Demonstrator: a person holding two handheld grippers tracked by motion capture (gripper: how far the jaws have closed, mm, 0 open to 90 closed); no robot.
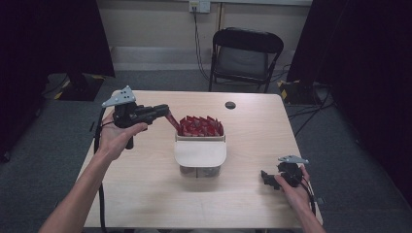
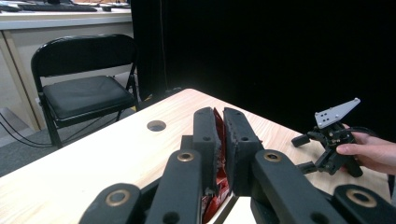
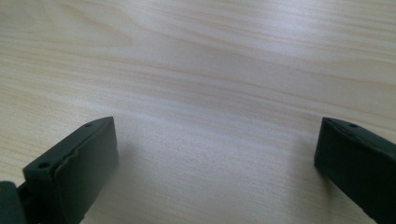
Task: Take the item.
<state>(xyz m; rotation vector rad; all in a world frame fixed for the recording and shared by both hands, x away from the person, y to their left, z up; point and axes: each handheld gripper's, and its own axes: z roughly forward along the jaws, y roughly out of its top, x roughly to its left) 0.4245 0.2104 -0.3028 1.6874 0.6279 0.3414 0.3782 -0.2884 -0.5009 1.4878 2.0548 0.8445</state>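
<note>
A pale box stands mid-table, its back half packed with several red packets. My left gripper hovers just left of the box's back corner, shut on one red packet that hangs tilted at the box's edge. In the left gripper view that packet is pinched between the two black jaws. My right gripper rests low near the table's front right, held by a hand, its jaws wide apart. In the right gripper view its fingers stand far apart over bare wood with nothing between them.
The wooden table has a round cable hole near its back edge. A black folding chair stands behind the table. Dark curtains hang at both sides. Cables trail on the grey floor at the right.
</note>
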